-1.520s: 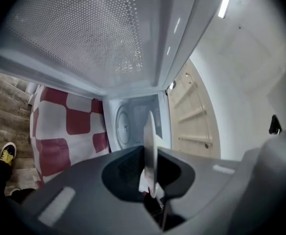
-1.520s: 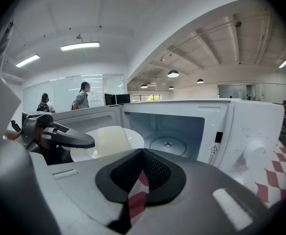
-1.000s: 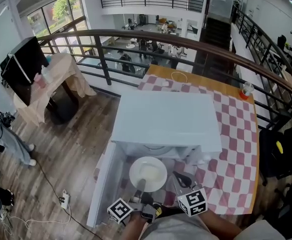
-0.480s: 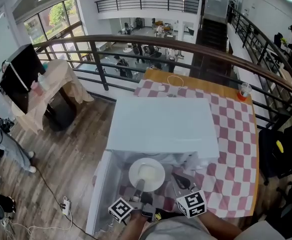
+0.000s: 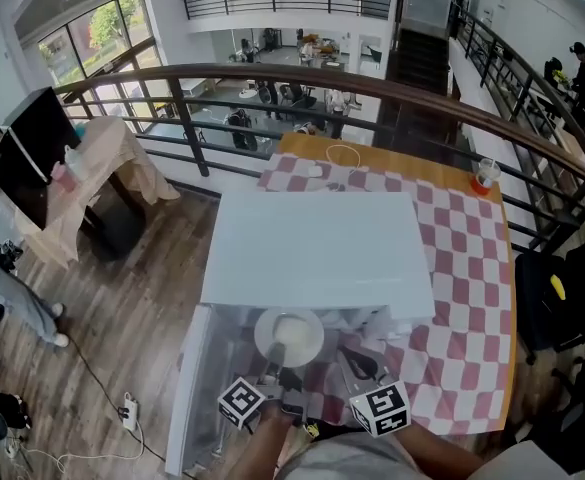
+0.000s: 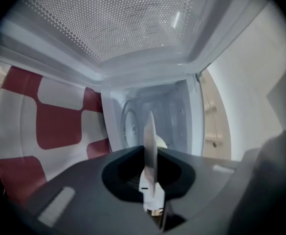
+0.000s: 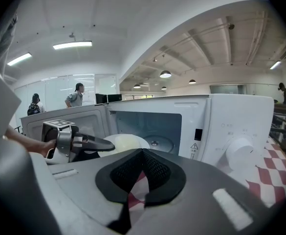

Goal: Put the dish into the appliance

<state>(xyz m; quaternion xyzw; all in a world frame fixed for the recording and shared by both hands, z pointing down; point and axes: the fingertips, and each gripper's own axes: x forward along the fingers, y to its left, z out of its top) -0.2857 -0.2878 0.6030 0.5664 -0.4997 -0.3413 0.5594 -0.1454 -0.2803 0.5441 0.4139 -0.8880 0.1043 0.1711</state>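
Note:
A white round dish (image 5: 289,336) hangs level at the mouth of the white microwave (image 5: 312,248), its far edge under the microwave's top. My left gripper (image 5: 277,366) is shut on the dish's near rim. In the left gripper view the dish (image 6: 149,131) shows edge-on between the jaws, with the cavity and its turntable (image 6: 155,116) straight ahead. The right gripper view shows the dish (image 7: 125,143) and the left gripper (image 7: 74,143) in front of the open cavity (image 7: 150,126). My right gripper (image 5: 355,360) hovers right of the dish, shut on nothing.
The microwave door (image 5: 187,388) stands swung open at the left, its perforated panel (image 6: 113,23) close beside the left gripper. The control panel with a knob (image 7: 240,153) is right of the cavity. A red-and-white checked tablecloth (image 5: 462,298) covers the table; a cup (image 5: 486,178) stands far right.
The left gripper has carried the dish forward and slightly down, from in front of the microwave to its opening. The right gripper has stayed where it was.

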